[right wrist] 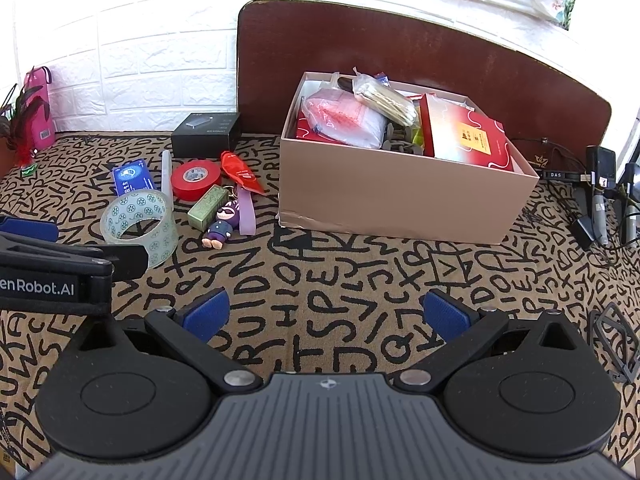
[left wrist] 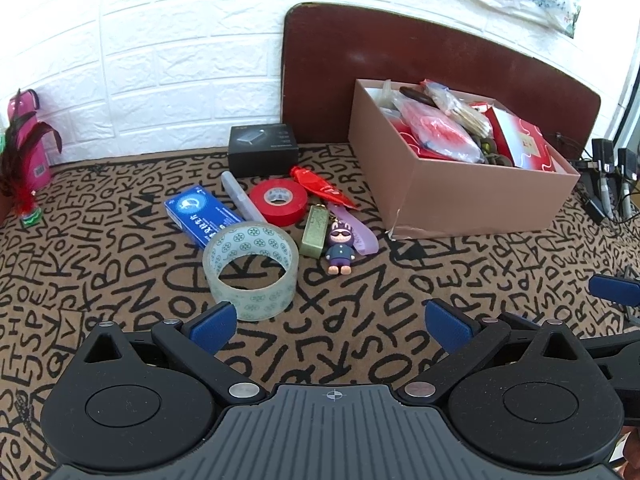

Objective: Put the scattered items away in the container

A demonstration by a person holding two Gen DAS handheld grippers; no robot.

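Clear tape roll [left wrist: 251,270] lies flat, just ahead-left of left gripper [left wrist: 332,324]; nearer than right gripper [right wrist: 326,312]. Both spread wide, empty.

clear tape roll [left wrist: 251,270], red tape [left wrist: 279,202], keychain figure [left wrist: 341,251] beside full box [left wrist: 460,196]
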